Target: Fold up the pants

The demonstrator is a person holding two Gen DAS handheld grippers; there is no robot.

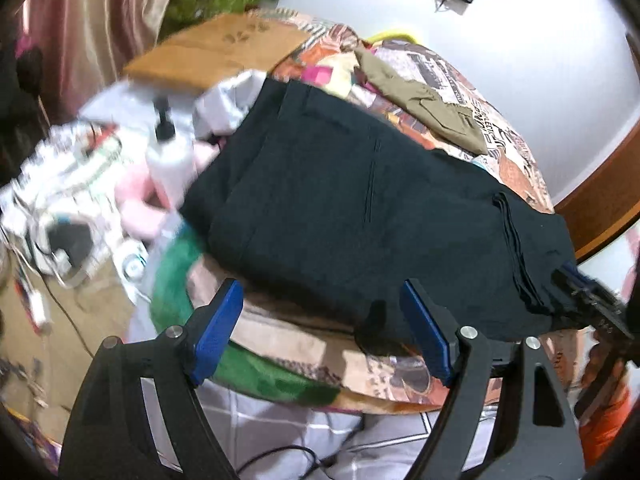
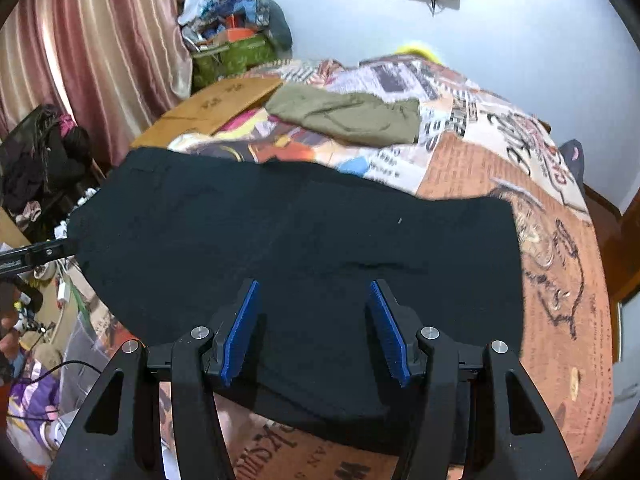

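While hems (image 1: 520, 252) face left, untold rightward

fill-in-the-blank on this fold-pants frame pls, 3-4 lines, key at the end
1. The black pants lie on a bed cover printed like ____.
2. Beyond the black pants lies a second garment, coloured ____.
3. Both the left gripper and the right gripper have their jaws ____.
4. The pads on the gripper fingers are ____ in colour.

Missing words: newspaper; olive green; open; blue
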